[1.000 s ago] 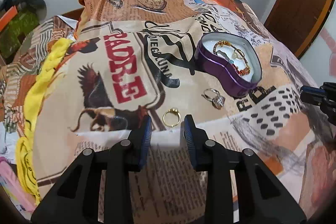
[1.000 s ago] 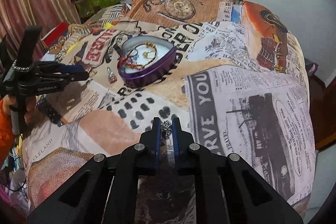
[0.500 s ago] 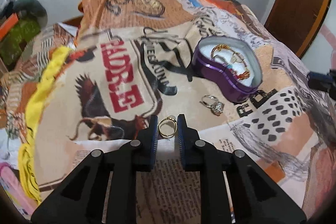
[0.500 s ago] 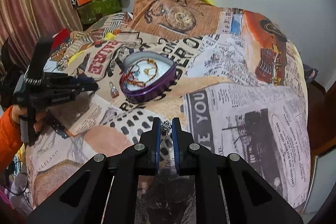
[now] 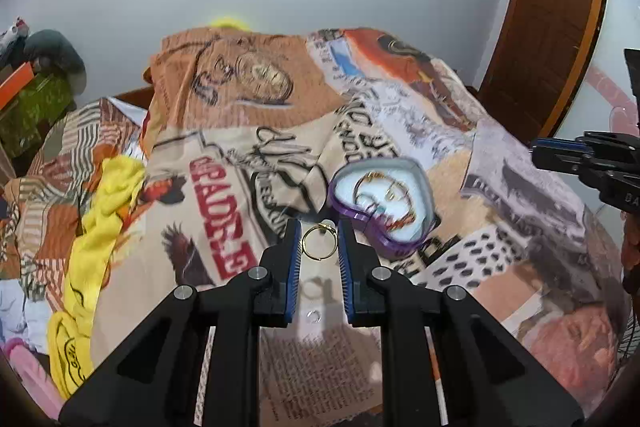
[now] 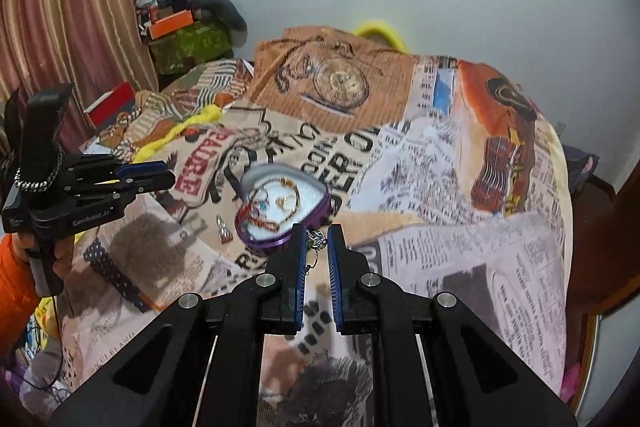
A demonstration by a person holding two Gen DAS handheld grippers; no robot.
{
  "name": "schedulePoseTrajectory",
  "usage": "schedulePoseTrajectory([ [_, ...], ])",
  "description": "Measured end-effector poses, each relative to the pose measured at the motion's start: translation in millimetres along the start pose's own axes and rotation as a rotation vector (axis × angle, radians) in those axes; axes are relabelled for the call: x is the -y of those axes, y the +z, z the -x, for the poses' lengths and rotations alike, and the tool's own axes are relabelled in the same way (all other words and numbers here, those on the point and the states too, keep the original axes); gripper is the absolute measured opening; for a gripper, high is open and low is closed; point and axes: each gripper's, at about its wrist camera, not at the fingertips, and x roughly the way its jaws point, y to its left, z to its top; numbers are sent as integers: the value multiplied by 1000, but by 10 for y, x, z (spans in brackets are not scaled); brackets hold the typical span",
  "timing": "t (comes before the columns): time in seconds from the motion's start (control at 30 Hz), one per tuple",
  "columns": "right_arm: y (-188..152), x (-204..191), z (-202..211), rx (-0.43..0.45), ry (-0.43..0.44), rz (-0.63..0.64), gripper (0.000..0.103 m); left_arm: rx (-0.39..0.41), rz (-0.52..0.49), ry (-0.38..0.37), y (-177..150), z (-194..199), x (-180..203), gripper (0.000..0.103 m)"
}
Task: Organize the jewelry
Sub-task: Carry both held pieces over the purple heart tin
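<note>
Gold ring (image 5: 319, 241): we hold it pinched across its band between the pads of our left gripper (image 5: 319, 242), so it hangs free of the blanket (image 5: 400, 131).
Silver chain piece (image 6: 316, 241): clamped at the tips of our right gripper (image 6: 317, 247), dangling.
Heart tin (image 5: 384, 203): just beyond both tips, open, ready to receive them.
Silver ring (image 6: 224, 229): on the blanket, left of the right gripper, probably next.

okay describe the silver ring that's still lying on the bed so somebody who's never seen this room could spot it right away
Start at the bedspread printed with newspaper pages, and find the purple heart-shaped tin lying open on it. The silver ring lies on the cloth just left of the tin in the right wrist view. Unlike the gold ring in the left gripper, it is silvery with a chunky top and nothing holds it.
</note>
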Motion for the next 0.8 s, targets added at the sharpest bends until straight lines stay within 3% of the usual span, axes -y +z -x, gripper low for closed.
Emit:
schedulePoseTrajectory([
  [0.4,297,-58,-64,63,25,11,9,71,-19,-15,284,12,173,17],
  [0.8,448,-62,-351,47,63,-2,9,56,-42,-24,444,-280,295,17],
])
